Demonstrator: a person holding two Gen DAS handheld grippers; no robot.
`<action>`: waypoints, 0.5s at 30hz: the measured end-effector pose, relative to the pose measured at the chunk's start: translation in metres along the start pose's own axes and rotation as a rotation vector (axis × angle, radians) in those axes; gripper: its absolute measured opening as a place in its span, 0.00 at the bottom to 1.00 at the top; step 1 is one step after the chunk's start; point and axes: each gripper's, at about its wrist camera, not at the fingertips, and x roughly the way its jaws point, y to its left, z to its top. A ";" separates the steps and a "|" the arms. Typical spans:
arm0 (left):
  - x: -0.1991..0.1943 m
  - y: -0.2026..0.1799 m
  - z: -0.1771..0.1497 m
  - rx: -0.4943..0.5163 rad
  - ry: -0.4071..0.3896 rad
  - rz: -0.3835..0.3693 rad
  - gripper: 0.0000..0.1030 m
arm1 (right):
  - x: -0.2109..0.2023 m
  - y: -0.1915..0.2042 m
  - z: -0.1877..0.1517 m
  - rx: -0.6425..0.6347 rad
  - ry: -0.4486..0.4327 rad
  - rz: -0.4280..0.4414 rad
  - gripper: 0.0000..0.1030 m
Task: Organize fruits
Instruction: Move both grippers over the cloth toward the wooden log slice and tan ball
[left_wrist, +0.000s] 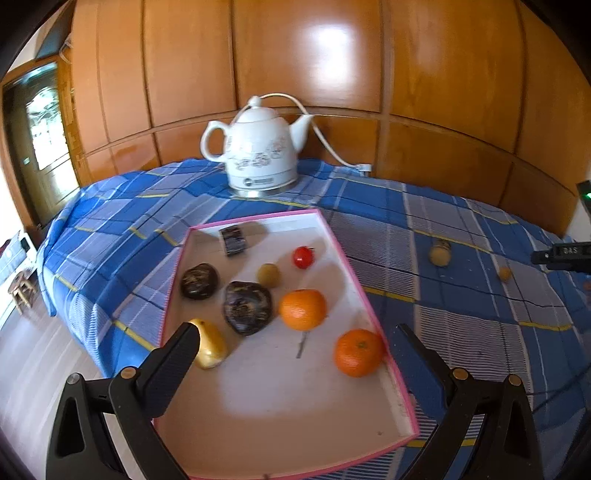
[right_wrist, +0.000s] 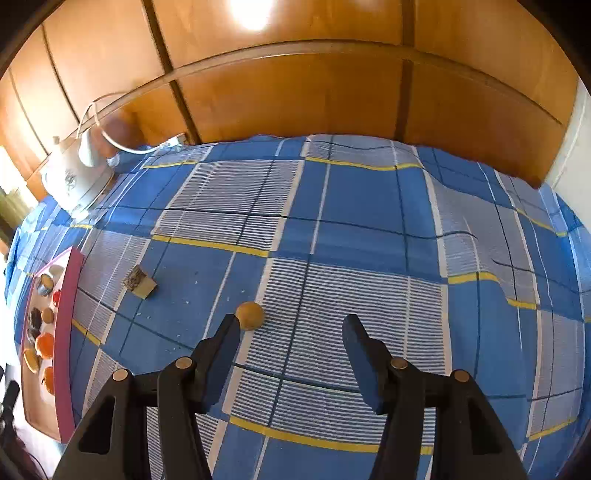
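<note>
Inside pink-rimmed tray (left_wrist: 334, 236): two oranges (left_wrist: 303, 309), two dark fruits (left_wrist: 246, 307).

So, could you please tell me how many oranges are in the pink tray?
2: one orange mid-tray beside a dark fruit, another against the tray's right wall. None seem hidden.

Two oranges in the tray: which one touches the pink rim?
The nearer orange, against the tray rim's right side; the other orange sits clear, farther in.
</note>
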 end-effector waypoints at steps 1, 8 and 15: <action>0.000 -0.004 0.002 0.009 -0.003 -0.007 1.00 | 0.000 -0.001 0.000 0.005 0.002 -0.008 0.57; 0.002 -0.034 0.027 0.042 -0.016 -0.081 1.00 | -0.003 -0.006 0.000 0.060 0.001 0.007 0.57; 0.031 -0.081 0.049 0.104 0.058 -0.179 1.00 | -0.006 -0.007 0.001 0.065 0.006 0.022 0.57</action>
